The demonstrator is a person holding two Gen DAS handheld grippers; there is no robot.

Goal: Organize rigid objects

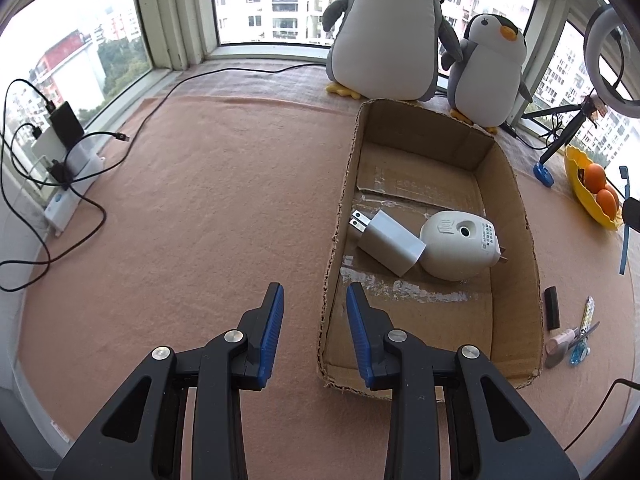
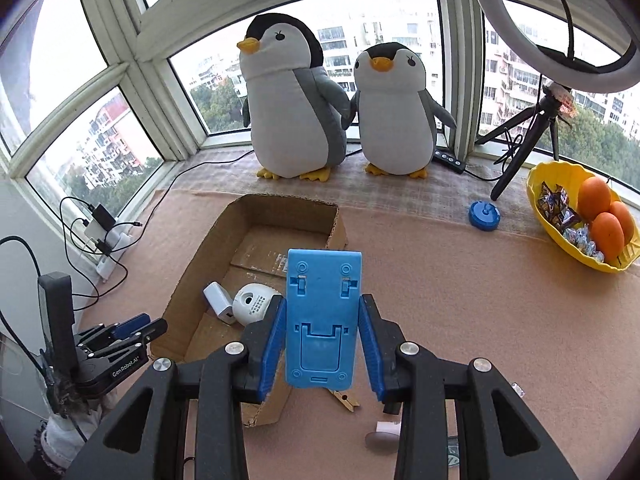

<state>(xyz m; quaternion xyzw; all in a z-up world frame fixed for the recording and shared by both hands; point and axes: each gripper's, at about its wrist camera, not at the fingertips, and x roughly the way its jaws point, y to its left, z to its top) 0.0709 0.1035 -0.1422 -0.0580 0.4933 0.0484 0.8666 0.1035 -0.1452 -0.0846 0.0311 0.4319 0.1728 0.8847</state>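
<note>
Nearest the right wrist camera, the right gripper (image 2: 322, 336) holds a blue plastic phone stand (image 2: 320, 320) upright, its blue-padded fingers (image 2: 274, 344) pressed against the stand's two long edges. The stand is raised clear of the pink-covered counter (image 2: 460, 312). Below it lie a wooden clothespin (image 2: 345, 399) at 5 o'clock and a small pinkish item (image 2: 382, 434), partly hidden by the gripper's frame.

The cardboard box (image 2: 188, 280) sits at 10 o'clock from the stand, open at the top. Inside it, a white charger plug (image 2: 218, 301) and a rounded white plug-in device (image 2: 253, 303) lie touching each other. In the left wrist view the same two things rest in the middle of the box, the charger at 9 o'clock of the rounded device.

The left gripper (image 1: 315, 304) hangs over the box's near left wall (image 1: 332, 280), one finger outside the box and one inside. Its fingers stand partly apart with nothing between them.

Outside the box at 3 o'clock, in the left wrist view, lie a black bar (image 1: 551, 307), a small patterned item (image 1: 588, 310) and scissors (image 1: 585, 334).

Two plush penguins (image 2: 296, 112) stand at 12 o'clock by the window. A blue round lid (image 2: 484, 216) and a yellow bowl (image 2: 538, 184) with oranges (image 2: 594, 196) and wrapped sweets sit at 2 o'clock, beside a ring light on a tripod (image 2: 532, 128). At 9 o'clock a power strip (image 1: 66, 196) carries black cables.
</note>
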